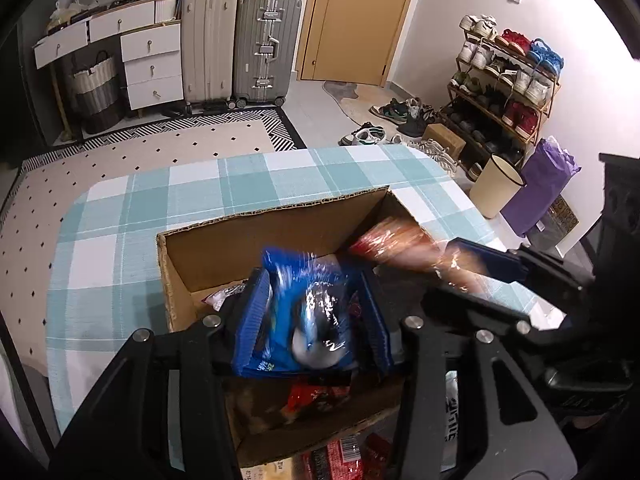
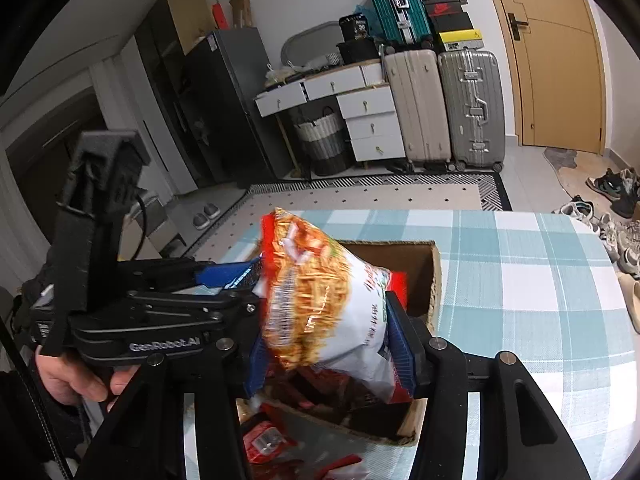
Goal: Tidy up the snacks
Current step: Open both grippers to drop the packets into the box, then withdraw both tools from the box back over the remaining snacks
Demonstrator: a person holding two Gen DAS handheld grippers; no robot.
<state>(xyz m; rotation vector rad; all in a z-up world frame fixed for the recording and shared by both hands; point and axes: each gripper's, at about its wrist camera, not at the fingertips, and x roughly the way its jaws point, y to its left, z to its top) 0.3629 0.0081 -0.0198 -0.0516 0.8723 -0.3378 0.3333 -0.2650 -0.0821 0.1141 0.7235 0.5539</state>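
The left gripper [image 1: 308,320] has its fingers nearly closed on a blue snack packet [image 1: 306,316] over the cardboard box [image 1: 248,236]. At three o'clock, the right gripper [image 2: 330,344] pinches an orange-and-white snack bag [image 2: 320,296]. Farther off lies the checked bench [image 1: 120,216].

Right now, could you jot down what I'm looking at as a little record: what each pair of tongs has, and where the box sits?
left tongs: closed on a blue snack bag, over the box
right tongs: closed on a fries-print snack bag, over the box
cardboard box: open-topped, on the table, red packets inside
table: teal and white checked cloth
hand: grips the left tool's handle
loose packets: red ones beside the box's near side
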